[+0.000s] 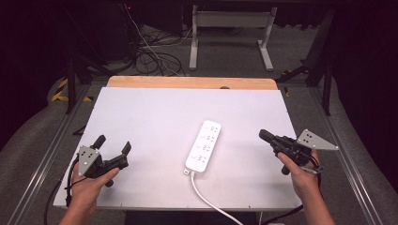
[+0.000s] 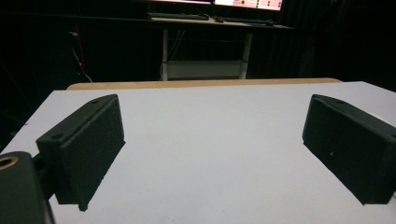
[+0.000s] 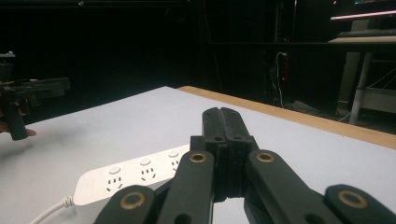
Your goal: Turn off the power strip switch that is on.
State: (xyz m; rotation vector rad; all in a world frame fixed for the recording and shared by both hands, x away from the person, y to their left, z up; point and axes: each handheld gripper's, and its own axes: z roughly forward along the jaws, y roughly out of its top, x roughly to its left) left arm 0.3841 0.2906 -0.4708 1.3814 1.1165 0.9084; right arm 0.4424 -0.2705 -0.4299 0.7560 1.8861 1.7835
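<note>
The power strip (image 1: 203,146) lies flat near the middle of the white surface (image 1: 155,117), long axis running away from the person and tilted slightly right, with its cord (image 1: 209,199) trailing off the near edge. The right claw (image 1: 264,135), jaws pressed together and empty, sits to its right and appears somewhat nearer. The left claw (image 1: 112,144), jaws spread wide and empty, sits to its left.

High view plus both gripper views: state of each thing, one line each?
Left claw: open, jaws wide apart, nothing between them, held above the table.
Right claw: shut, jaws pressed together, empty.
Power strip: lying flat on the table, sockets up, nothing plugged in.
Power strip's cord: attached, running off the near edge.
</note>
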